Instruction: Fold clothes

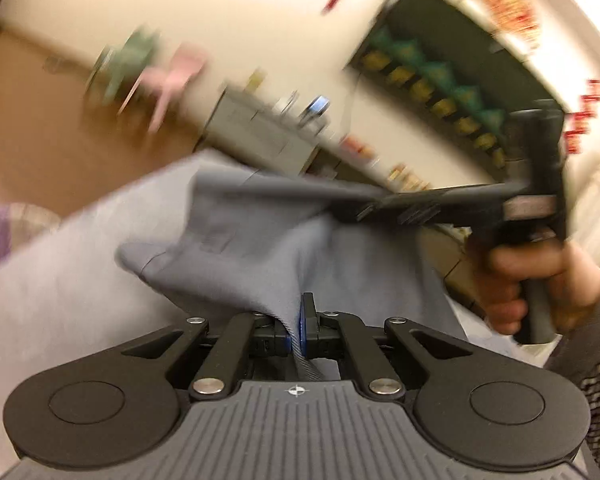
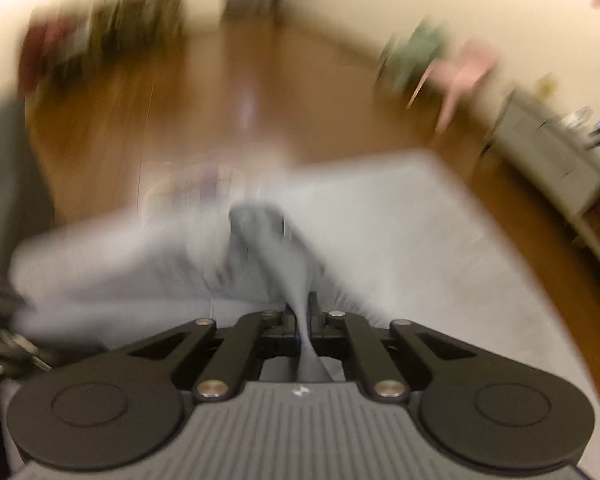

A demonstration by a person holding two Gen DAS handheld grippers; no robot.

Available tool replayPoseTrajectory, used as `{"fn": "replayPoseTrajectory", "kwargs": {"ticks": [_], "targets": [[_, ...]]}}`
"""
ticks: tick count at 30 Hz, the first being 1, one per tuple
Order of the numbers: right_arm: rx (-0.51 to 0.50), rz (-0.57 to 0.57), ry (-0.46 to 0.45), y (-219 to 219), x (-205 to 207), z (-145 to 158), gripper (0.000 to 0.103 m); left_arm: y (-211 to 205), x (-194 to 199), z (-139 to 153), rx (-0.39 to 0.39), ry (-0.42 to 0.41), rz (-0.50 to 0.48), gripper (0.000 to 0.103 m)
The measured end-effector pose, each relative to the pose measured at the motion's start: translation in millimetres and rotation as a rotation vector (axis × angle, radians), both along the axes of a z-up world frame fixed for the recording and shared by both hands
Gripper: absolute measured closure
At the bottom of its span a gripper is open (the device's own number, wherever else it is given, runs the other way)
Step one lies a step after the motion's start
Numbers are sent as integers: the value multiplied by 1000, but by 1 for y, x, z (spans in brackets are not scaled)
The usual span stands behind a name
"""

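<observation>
A pale gray mat (image 2: 400, 220) covers the near floor, with brown wood floor (image 2: 228, 92) beyond. A pink chair (image 2: 464, 72) and a low cabinet (image 2: 552, 160) stand far right. The gray cloth (image 1: 240, 248) hangs over the mat. The left gripper (image 1: 296, 320) pinches one bit, the right gripper (image 2: 302, 320) another. A hand (image 1: 512, 276) holds the right gripper.

The garment (image 1: 236, 248) hangs over the table (image 1: 60, 288), pinched at six o'clock. The right gripper (image 1: 380, 206) sits at three o'clock. Chairs (image 1: 148, 68) stand behind at eleven.
</observation>
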State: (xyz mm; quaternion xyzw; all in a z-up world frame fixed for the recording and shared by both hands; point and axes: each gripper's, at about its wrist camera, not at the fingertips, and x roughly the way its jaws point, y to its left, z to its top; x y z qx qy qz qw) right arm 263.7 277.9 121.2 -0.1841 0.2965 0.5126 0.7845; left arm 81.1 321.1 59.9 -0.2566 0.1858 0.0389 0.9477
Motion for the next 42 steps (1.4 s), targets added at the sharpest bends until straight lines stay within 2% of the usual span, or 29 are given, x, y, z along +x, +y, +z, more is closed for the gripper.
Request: {"fn": "replayPoseTrajectory", "kwargs": {"ticks": [1,2,4,6,10,13,14,15,17,19,20,21,22,23,24,25,28,29,30,31,33,34,36,38,39,40,41,42], "targets": [[77,-48,-15,-29,-1,21,101,-4,-1,4,-15,-36,-32,100],[106,-107,-54,-55,0,30,101,-7,1,6,-37,-58,-73,100],[21,-238,-42,-94,10,4,101,-15,9,3,-94,-57,-162,100],[-74,-369,-22,-132,21,-24,101,-23,21,-5,-133,-4,-198,100],[-253,-471,51,-166,9,-97,101,-21,43,-27,-215,134,-148,100],[-169,-513,109,-195,-5,-107,101,-8,59,-46,-302,205,-87,97],[-145,-520,116,-200,-10,-106,101,-6,66,-51,-318,222,-78,89],[-133,-518,116,-203,-10,-103,101,-4,74,-56,-334,238,-70,71],[-110,-513,116,-214,-11,-95,101,-2,90,-66,-354,270,-58,51],[-73,-510,129,-221,-6,-90,101,-11,104,-72,-341,281,-84,51],[-50,-508,139,-228,-6,-88,101,-18,111,-76,-330,285,-96,51],[-26,-507,148,-234,-6,-87,101,-24,117,-79,-308,287,-92,73],[-6,-508,143,-237,-4,-85,101,-28,122,-78,-281,279,-90,89],[14,-509,137,-239,-1,-84,101,-31,128,-76,-254,265,-92,101],[34,-510,130,-241,1,-82,101,-32,125,-65,-226,211,-89,102],[67,-517,102,-245,-4,-76,101,-31,113,-45,-198,114,-80,102],[263,-507,-21,-263,-32,-33,101,-27,78,13,-113,-179,-51,102],[304,-480,-65,-265,-42,-22,101,-22,71,20,-105,-210,-33,102],[341,-450,-111,-267,-53,-11,101,-12,71,11,-121,-165,-5,102],[338,-432,-123,-262,-56,-8,100,-2,71,2,-137,-120,23,102],[222,-408,-98,-232,-43,-25,98,17,71,-16,-169,-30,79,102],[161,-396,-85,-216,-37,-34,91,27,71,-25,-184,16,106,102],[17,-405,-20,-183,-19,-66,89,46,71,-42,-216,106,162,102],[-50,-426,29,-167,-9,-88,89,65,71,-60,-247,197,218,102],[-53,-438,44,-163,-7,-94,86,72,72,-66,-267,225,231,102],[-43,-442,68,-160,-5,-97,73,76,73,-68,-292,232,229,102],[-16,-442,104,-159,-3,-97,66,78,75,-69,-303,236,222,102],[26,-444,126,-159,0,-94,52,78,78,-70,-297,236,210,102]]}}
